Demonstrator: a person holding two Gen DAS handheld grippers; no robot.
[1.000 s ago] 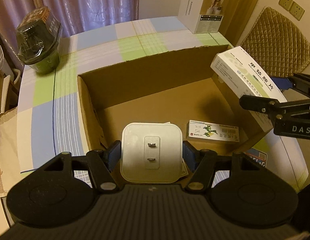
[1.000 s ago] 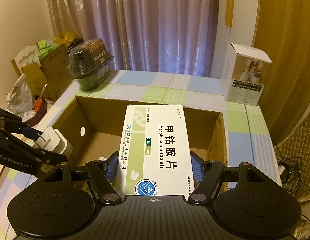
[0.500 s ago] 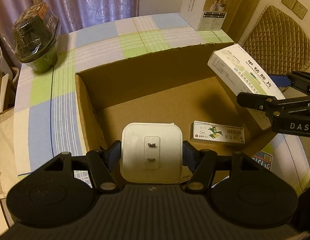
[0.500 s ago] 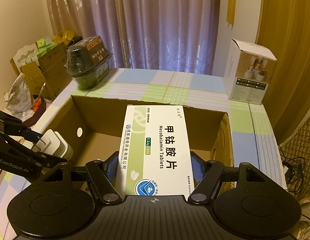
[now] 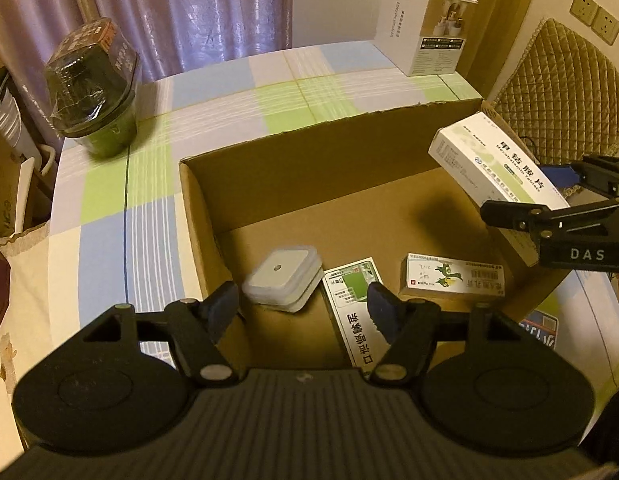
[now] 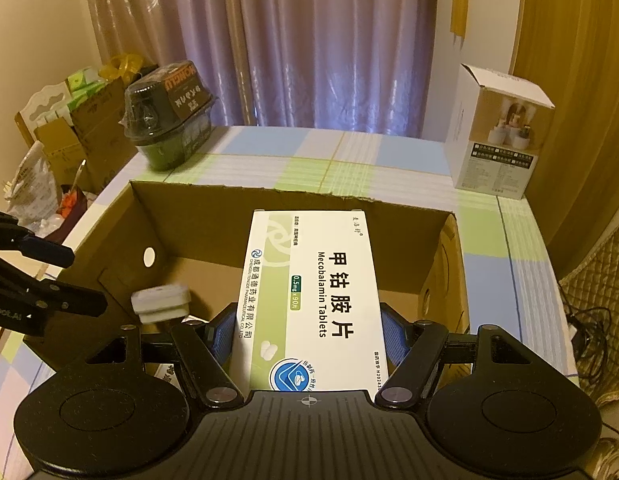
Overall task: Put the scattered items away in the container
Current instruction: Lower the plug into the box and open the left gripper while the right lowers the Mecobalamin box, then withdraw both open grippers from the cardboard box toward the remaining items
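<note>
Two grippers (image 5: 303, 306) (image 6: 308, 330), square white plug (image 5: 283, 280), cardboard box (image 5: 329, 152)

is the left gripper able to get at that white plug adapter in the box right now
Probably yes. The left gripper is open and holds nothing, with the white adapter in the cardboard box just ahead of its fingertips. The box is open-topped, and the right gripper holds the tablet box off to the side.

A home room is showing here: purple curtains (image 6: 309, 40) are hanging at twelve o'clock, a checked tablecloth (image 5: 109, 184) is covering the table, and a quilted chair cushion (image 5: 561, 92) is sitting at two o'clock.
</note>
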